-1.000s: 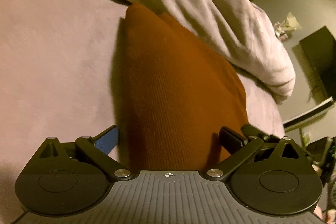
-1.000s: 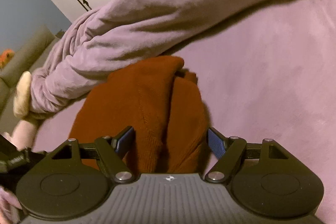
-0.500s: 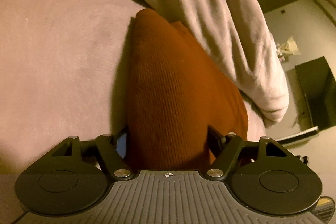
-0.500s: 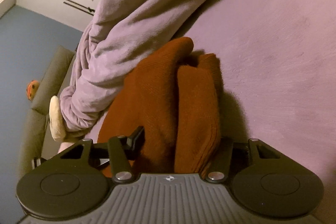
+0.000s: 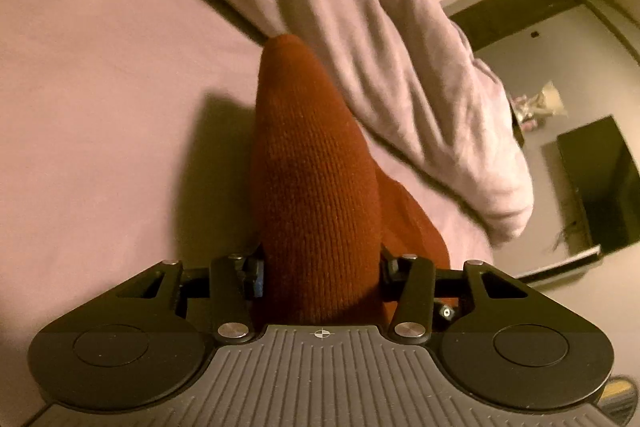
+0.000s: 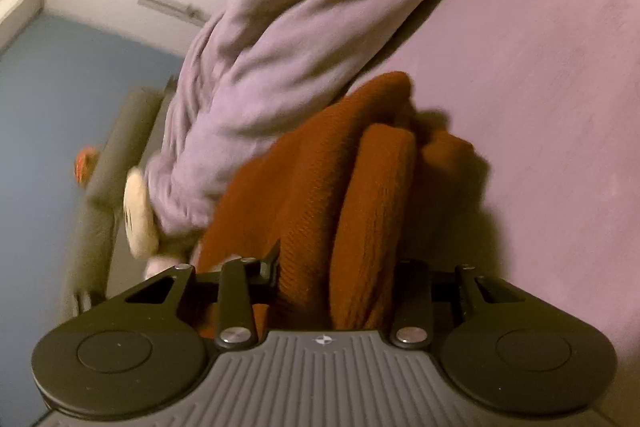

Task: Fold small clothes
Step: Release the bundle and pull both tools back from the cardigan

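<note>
A: Where's the knit [image 5: 316,187]?
B: On the bed [image 5: 100,107], blanket [image 5: 400,75] at 1 o'clock.
A: Grippers?
B: Left gripper [image 5: 320,273] and right gripper [image 6: 334,267] both pinch bunched folds (folding seems midway, flattening left).

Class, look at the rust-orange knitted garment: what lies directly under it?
Under the rust-orange knitted garment lies the lilac bed sheet, visible around it. The sheet directly beneath is covered, so anything between them cannot be seen.
</note>
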Tool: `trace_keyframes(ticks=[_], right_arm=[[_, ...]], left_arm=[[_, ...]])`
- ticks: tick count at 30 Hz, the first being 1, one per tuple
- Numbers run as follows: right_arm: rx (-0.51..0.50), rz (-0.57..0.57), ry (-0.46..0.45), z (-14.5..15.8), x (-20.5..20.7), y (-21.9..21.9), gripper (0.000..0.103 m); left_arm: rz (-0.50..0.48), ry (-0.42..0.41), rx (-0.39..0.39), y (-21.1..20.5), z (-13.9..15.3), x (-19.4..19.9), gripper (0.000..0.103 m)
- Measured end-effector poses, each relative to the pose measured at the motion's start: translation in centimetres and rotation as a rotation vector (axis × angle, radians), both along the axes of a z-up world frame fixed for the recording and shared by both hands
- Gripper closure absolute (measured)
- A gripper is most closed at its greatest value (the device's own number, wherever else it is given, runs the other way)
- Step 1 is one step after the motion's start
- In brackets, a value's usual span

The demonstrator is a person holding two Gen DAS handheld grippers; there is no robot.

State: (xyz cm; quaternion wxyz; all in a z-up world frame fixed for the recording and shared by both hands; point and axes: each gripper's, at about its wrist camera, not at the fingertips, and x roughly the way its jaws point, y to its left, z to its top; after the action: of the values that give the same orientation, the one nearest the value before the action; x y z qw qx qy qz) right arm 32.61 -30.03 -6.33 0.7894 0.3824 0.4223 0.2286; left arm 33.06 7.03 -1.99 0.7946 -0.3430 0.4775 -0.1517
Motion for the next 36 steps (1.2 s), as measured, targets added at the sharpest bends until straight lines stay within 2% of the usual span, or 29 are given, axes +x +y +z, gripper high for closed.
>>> trace_keyframes(ticks=[1, 3, 5, 6, 9, 11, 14, 16, 17, 19, 20, 23, 26, 28, 29, 33, 36], right_arm=[[-0.008, 0.020, -0.001, 0.0, -0.8, 0.7, 0.065], [-0.034, 0.069, -0.007, -0.2, -2.8, 2.1, 0.063], [-0.120, 0.101, -0.002, -0.6, -4.8, 3.2, 0.050], [-0.176, 0.090, -0.001, -0.6, -5.6, 3.4, 0.044], [-0.310, -0.004, -0.090, 1.5, -8.3, 3.4, 0.042], [-0.390, -0.071, -0.164, 3.4, -10.1, 3.6, 0.042], [-0.581, -0.070, -0.296, 5.6, -12.4, 6.3, 0.046], [-0.718, 0.009, -0.405, 6.1, -13.6, 8.9, 0.061], [-0.764, 0.045, -0.448, 6.1, -14.0, 10.0, 0.064], [-0.802, 0.100, -0.479, 5.8, -14.4, 11.1, 0.074], [-0.833, 0.121, -0.481, 5.5, -14.5, 11.5, 0.075], [-0.969, 0.167, -0.436, 3.0, -14.4, 12.6, 0.075], [-0.950, 0.165, -0.429, 1.7, -14.2, 12.2, 0.074], [-0.941, 0.147, -0.405, 1.9, -13.9, 12.5, 0.065], [-0.941, 0.135, -0.390, 2.3, -14.1, 12.5, 0.064], [-0.975, 0.134, -0.350, 3.2, -16.0, 12.7, 0.058], [-0.986, 0.139, -0.305, 3.2, -17.9, 12.9, 0.051]], left_arm=[[-0.005, 0.006, 0.041, 0.8, 0.1, -1.3, 0.049], [-0.009, 0.036, 0.127, 1.8, -0.3, -3.5, 0.037], [0.009, 0.038, 0.239, 2.4, -0.2, -5.5, 0.036], [0.019, 0.003, 0.279, 2.6, 0.3, -6.7, 0.032], [0.076, -0.073, 0.295, 2.7, 1.7, -9.4, 0.022], [0.091, -0.108, 0.322, 2.2, 2.1, -10.8, 0.019], [0.059, -0.143, 0.395, 0.3, 1.9, -11.9, 0.018], [0.017, -0.144, 0.463, -0.8, 1.3, -12.4, 0.018], [0.009, -0.136, 0.480, -0.9, 1.0, -12.6, 0.018], [0.011, -0.109, 0.483, -0.7, 0.2, -12.9, 0.013], [0.019, -0.092, 0.488, -0.5, -0.3, -12.7, 0.007], [0.025, -0.071, 0.503, -0.5, -1.6, -12.3, 0.001], [0.027, -0.092, 0.560, -1.1, -1.6, -12.5, 0.000], [0.036, -0.090, 0.574, -1.3, -0.9, -13.0, 0.000], [0.032, -0.088, 0.586, -1.4, -0.5, -13.4, 0.000], [0.013, -0.104, 0.610, -1.8, 0.5, -16.2, 0.000], [0.012, -0.081, 0.613, -1.9, 0.6, -18.0, 0.000]])
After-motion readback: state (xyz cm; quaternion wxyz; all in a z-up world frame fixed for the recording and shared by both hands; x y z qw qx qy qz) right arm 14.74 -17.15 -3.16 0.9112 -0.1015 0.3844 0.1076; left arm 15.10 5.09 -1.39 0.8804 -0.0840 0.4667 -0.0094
